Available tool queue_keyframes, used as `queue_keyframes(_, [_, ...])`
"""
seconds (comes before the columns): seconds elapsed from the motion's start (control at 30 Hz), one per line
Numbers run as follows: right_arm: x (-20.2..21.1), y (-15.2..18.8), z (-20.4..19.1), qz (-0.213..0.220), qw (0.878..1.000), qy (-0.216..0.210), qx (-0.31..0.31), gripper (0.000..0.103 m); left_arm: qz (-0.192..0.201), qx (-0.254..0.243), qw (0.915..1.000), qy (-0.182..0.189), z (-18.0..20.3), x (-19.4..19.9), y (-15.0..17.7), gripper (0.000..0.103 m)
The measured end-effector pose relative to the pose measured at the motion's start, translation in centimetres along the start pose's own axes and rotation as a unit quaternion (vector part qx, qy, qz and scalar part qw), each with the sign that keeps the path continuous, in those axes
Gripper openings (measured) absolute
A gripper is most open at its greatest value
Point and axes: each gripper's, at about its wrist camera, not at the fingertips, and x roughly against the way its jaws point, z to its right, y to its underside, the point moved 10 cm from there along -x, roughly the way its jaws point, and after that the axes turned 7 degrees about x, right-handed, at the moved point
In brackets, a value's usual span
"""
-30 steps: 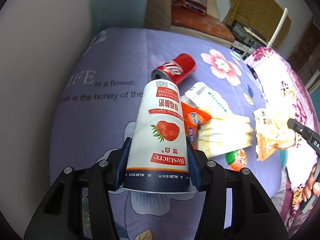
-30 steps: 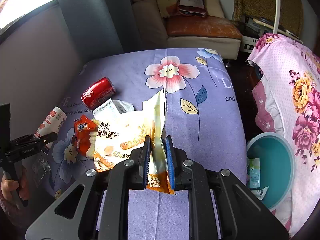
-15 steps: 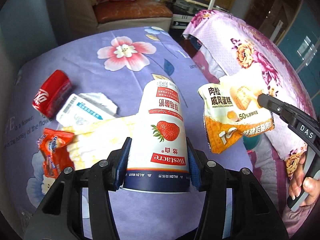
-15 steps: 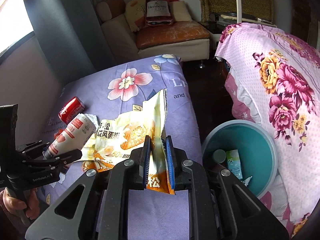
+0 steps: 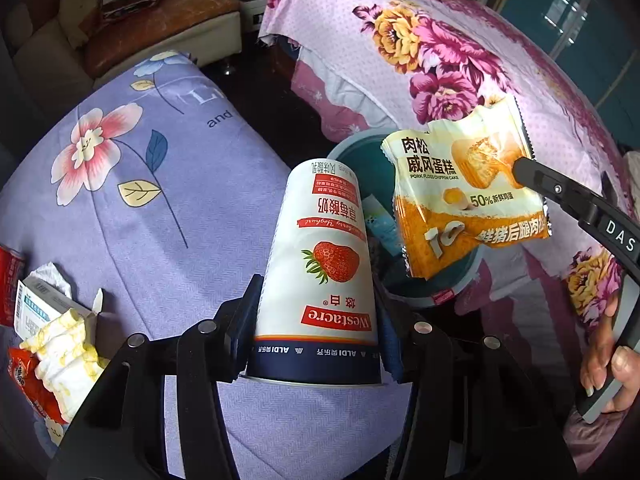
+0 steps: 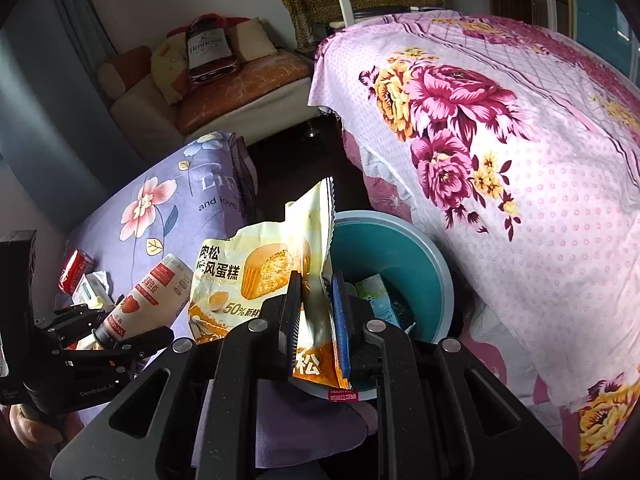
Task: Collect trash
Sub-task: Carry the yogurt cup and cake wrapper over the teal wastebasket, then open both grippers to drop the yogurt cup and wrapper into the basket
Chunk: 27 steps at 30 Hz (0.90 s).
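My left gripper is shut on a white strawberry yoghurt bottle, held bottom toward the camera. Its far end reaches over the near rim of a teal bin on the floor. My right gripper is shut on a yellow pork floss cake wrapper, which hangs above the teal bin. From the left wrist the same wrapper dangles over the bin, pinched by the right gripper. In the right wrist view the left gripper holds the bottle at lower left.
On the purple flowered cloth lie a red cola can, a white carton, a yellow-white wrapper and an orange packet. Some trash lies in the bin. A pink floral cover drapes furniture on the right. A sofa stands behind.
Both grippers swung right from above the purple cloth to the teal bin, carrying the bottle and the wrapper. The litter on the cloth slid to the left edge of view.
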Motion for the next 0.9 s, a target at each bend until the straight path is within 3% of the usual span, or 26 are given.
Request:
queue_keyframes(0.57, [-0.6,0.4,5.3,-0.004,0.999,0.032,-0.035,0.015,-0.032,-0.035,0.9988,0.007,4.6,-3.4,-2.1,0.053])
queue_keyframes(0.73, [-1.0,0.4,5.6,-0.011,0.999,0.035,-0.034,0.015,-0.032,-0.037,0.9988,0.008,5.0,-3.9,-2.2,0.076])
queue_keyframes(0.9, [-1.7,0.5,5.4,-0.018,0.999,0.035,-0.032,0.015,-0.035,-0.03,0.9989,0.007,4.4,-4.1,-1.9,0.083])
